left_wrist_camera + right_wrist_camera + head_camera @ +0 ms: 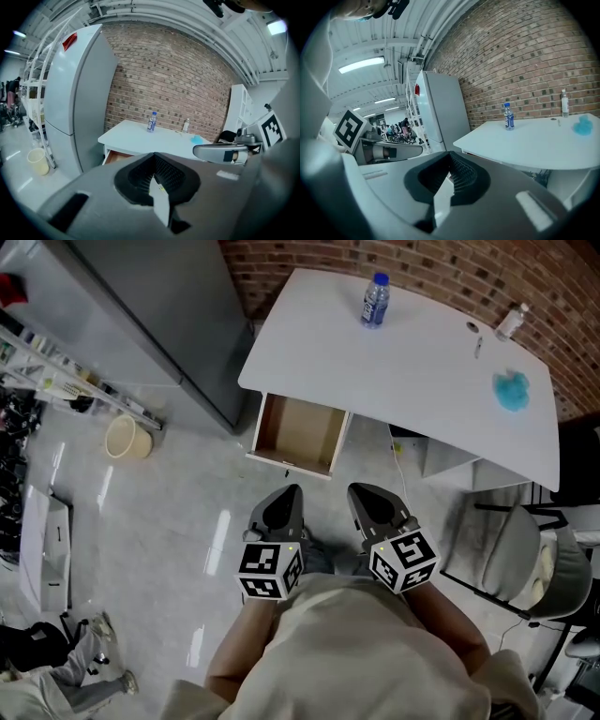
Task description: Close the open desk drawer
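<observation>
A white desk (412, 371) stands against a brick wall. Its wooden drawer (298, 435) is pulled open at the desk's left front, empty inside. In the head view my left gripper (286, 496) and right gripper (367, 495) are side by side just short of the drawer's front, both shut with nothing between their jaws. In the left gripper view, the left gripper (154, 161) points at the desk (136, 138), with the drawer (117, 157) peeking above the jaws. The right gripper (449, 161) points toward the desk (534, 145) from its left side.
On the desk stand a blue-labelled bottle (374, 300), a small clear bottle (511, 322) and a blue cloth (512, 390). A grey fridge (159, 315) stands left of the desk, with a cream bucket (127, 438) beside it. A grey chair (520, 554) sits right.
</observation>
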